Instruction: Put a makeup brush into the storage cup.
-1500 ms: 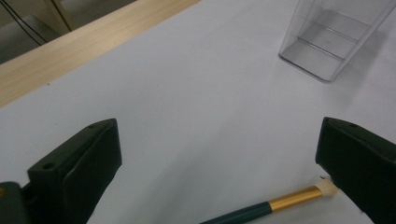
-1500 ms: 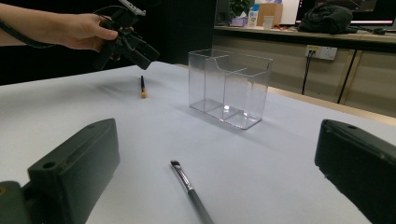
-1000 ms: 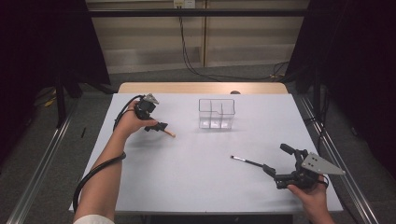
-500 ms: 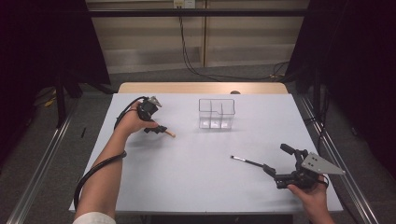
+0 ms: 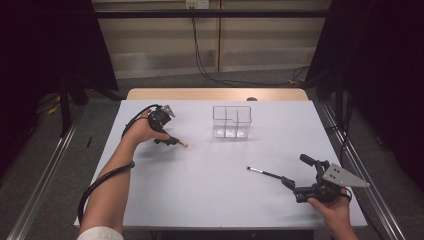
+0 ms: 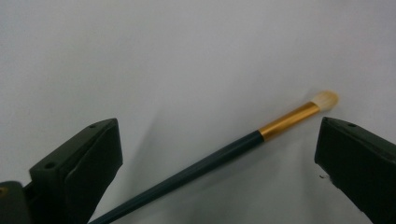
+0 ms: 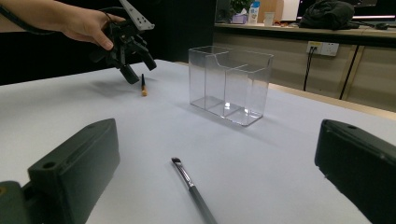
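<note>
Item one: gold-banded brush [image 6: 224, 148], lying flat on the tabletop [image 5: 210, 190] at its left side, pale bristle tip toward the organiser. Your left gripper [image 5: 170, 140] hovers over it, fingers [image 6: 79, 172] released and spread wide; the handle runs between them, touching neither, and the bristles lie near the far finger.

Item two: black brush [image 5: 264, 173], flat on the tabletop at front right. Your right gripper [image 5: 292, 186] sits just behind its handle end, fingers [image 7: 70, 177] released, with the brush lying between them in the right gripper view.

Item three: clear organiser [image 5: 231, 121], three compartments, upright at the tabletop's rear centre, well apart from both brushes. Nothing stands between either brush and its gripper.
</note>
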{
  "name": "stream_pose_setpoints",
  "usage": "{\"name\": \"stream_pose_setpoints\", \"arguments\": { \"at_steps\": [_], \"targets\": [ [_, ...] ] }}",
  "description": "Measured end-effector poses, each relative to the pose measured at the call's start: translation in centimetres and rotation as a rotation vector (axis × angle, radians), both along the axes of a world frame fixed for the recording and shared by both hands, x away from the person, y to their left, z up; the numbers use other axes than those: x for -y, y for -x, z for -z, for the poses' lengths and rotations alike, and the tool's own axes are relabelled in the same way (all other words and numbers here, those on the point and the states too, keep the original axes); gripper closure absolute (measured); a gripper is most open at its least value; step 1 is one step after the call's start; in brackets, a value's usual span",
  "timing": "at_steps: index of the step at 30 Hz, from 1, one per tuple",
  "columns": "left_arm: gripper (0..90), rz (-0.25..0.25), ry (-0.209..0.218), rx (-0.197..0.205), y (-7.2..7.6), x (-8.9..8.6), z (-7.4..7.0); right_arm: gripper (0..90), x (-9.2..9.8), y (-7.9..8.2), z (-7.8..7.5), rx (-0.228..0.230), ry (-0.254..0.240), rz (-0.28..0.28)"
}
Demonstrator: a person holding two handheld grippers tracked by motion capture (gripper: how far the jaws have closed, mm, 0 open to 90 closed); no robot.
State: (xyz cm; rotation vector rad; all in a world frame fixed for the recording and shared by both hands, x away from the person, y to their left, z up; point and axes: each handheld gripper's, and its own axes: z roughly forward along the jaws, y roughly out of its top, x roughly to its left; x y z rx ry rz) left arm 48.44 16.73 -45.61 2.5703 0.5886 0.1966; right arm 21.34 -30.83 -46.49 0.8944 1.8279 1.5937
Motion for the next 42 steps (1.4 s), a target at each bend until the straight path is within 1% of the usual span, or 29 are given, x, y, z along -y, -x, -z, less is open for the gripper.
{"name": "stream_pose_setpoints", "arguments": {
  "at_steps": [3,5,6,9,10,11,12,15,17,20,22,23,26,27,31,34,35,37,38,39,42],
  "targets": [
    [0.9,0.003,-0.009,-0.006,-0.03,-0.09,0.15,0.0,0.02,-0.02,0.00,0.000,0.000,0.000],
    [0.8,0.011,-0.008,-0.021,0.02,-0.11,0.29,0.0,0.02,-0.03,0.01,-0.001,0.002,0.001],
    [0.9,0.019,-0.013,-0.024,0.04,-0.14,0.31,0.0,0.01,-0.03,0.01,-0.002,0.003,0.000],
    [0.8,0.021,-0.027,-0.030,0.04,-0.20,0.44,0.0,0.01,-0.04,0.02,-0.002,0.003,-0.001],
    [0.8,0.016,-0.028,-0.029,0.05,-0.22,0.50,0.0,0.02,-0.04,0.02,-0.002,0.004,0.000],
    [0.9,0.023,-0.038,-0.028,0.00,-0.28,0.48,0.0,0.04,-0.05,0.04,-0.002,0.002,-0.001],
    [0.9,0.024,-0.036,-0.029,-0.01,-0.31,0.49,0.0,0.05,-0.05,0.04,-0.003,0.003,0.000],
    [0.9,0.026,-0.051,-0.029,-0.05,-0.32,0.50,0.0,0.05,-0.03,0.03,-0.003,0.006,-0.001],
    [1.5,0.018,-0.058,-0.027,-0.09,-0.31,0.54,0.0,0.04,-0.02,0.02,-0.002,0.004,-0.002],
    [2.3,0.030,-0.084,-0.026,-0.17,-0.26,0.64,0.0,0.07,0.03,-0.01,-0.002,0.004,-0.002],
    [3.0,0.036,-0.090,-0.026,-0.20,-0.22,0.67,0.0,0.10,0.02,0.00,-0.002,0.004,-0.001],
    [3.7,0.039,-0.097,-0.017,-0.18,-0.18,0.73,0.0,0.11,0.02,0.00,-0.002,0.004,0.000],
    [5.1,0.062,-0.105,-0.012,-0.23,-0.10,0.70,0.0,0.12,0.01,-0.01,-0.002,0.004,0.000],
    [5.7,0.065,-0.112,-0.016,-0.25,-0.07,0.61,0.0,0.10,0.00,-0.01,-0.002,0.005,0.000],
    [10.5,0.084,-0.125,-0.023,-0.17,0.17,0.42,0.0,0.05,0.00,-0.04,-0.001,0.005,-0.004],
    [21.3,0.105,-0.124,-0.044,-0.01,0.27,0.16,0.0,0.09,0.02,-0.06,0.000,0.003,-0.003],
    [24.1,0.108,-0.116,-0.056,0.07,0.27,0.11,0.0,0.10,0.03,-0.07,0.002,0.003,-0.002],
    [31.5,0.104,-0.108,-0.074,0.13,0.22,0.06,0.0,0.13,0.04,-0.10,0.003,0.001,-0.002],
    [33.1,0.101,-0.105,-0.084,0.14,0.18,0.03,0.0,0.12,0.05,-0.10,0.003,0.001,-0.001],
    [34.8,0.106,-0.105,-0.089,0.11,0.14,0.01,0.0,0.11,0.06,-0.11,0.003,0.002,-0.001],
    [39.0,0.095,-0.100,-0.101,0.22,0.19,-0.01,0.0,0.07,0.05,-0.14,0.005,0.002,-0.002]
  ]
}}
